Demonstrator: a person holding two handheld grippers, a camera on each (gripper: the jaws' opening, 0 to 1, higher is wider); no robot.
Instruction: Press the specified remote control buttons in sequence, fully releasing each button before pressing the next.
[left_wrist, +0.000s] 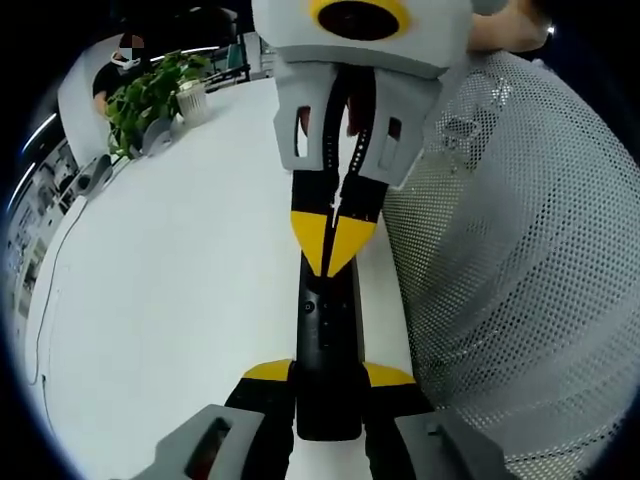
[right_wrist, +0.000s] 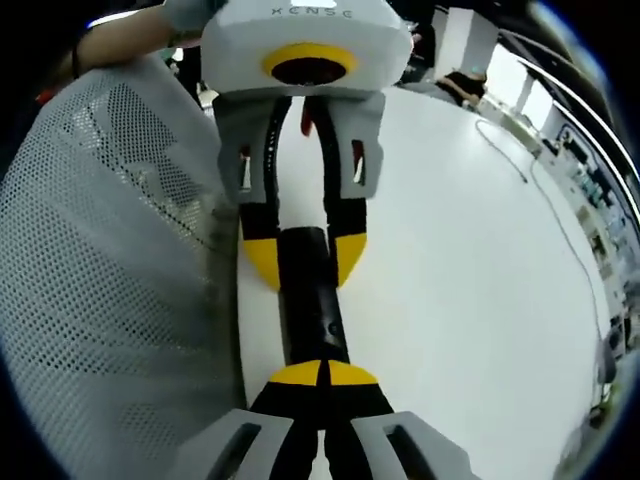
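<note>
A broad white table (left_wrist: 170, 300) runs away toward an office background, with a potted green plant (left_wrist: 150, 95) at its far left in the left gripper view and a thin cable (right_wrist: 560, 225) trailing along its right edge in the right gripper view; a white mesh chair back (left_wrist: 520, 250) stands just beside the table. The black remote control (left_wrist: 328, 340) is held level over the table's edge, between the two tools. The left gripper (left_wrist: 328, 425) pinches the remote's near end, one yellow-tipped jaw on each long side. The right gripper (right_wrist: 322, 378) has its yellow tips pressed together, and they rest on the remote's top face near the other end, seemingly bearing down on a button; whether the button is fully depressed cannot be told. The remote looks light, stiff and slim, with a smooth plastic shell that could slide or swivel under a downward push. The long side edges near one end seem the best hold, clear of the keys, with the press kept straight down so the body does not tip.
</note>
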